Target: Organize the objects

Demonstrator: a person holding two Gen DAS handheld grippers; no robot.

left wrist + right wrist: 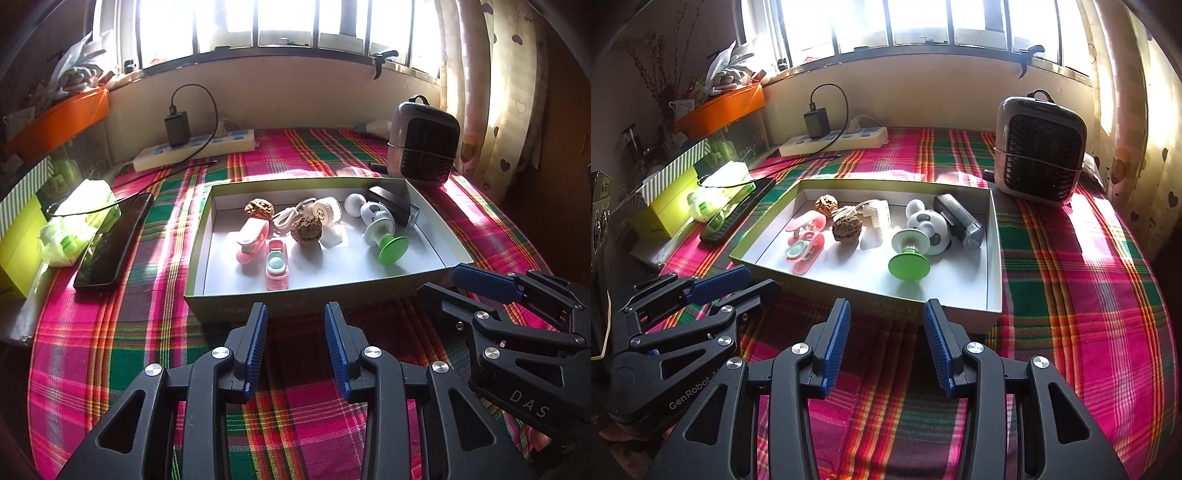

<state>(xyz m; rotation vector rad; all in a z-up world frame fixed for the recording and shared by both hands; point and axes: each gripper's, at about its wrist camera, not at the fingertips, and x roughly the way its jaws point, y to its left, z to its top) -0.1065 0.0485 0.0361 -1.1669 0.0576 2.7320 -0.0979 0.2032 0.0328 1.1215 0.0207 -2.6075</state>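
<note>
Hovering: left gripper (295, 314), right gripper (886, 310) before box (258, 308)
Jaws: both spread, holding nothing
Box: walnuts (306, 229), pink clips (253, 240), green-based toy (384, 236)
Surface: plaid cloth (295, 424)

Two black plastic grippers, left gripper (296, 314) and right gripper (886, 310), are fitted with ribbed blue pads (258, 343), silver screws and white lettering.
</note>
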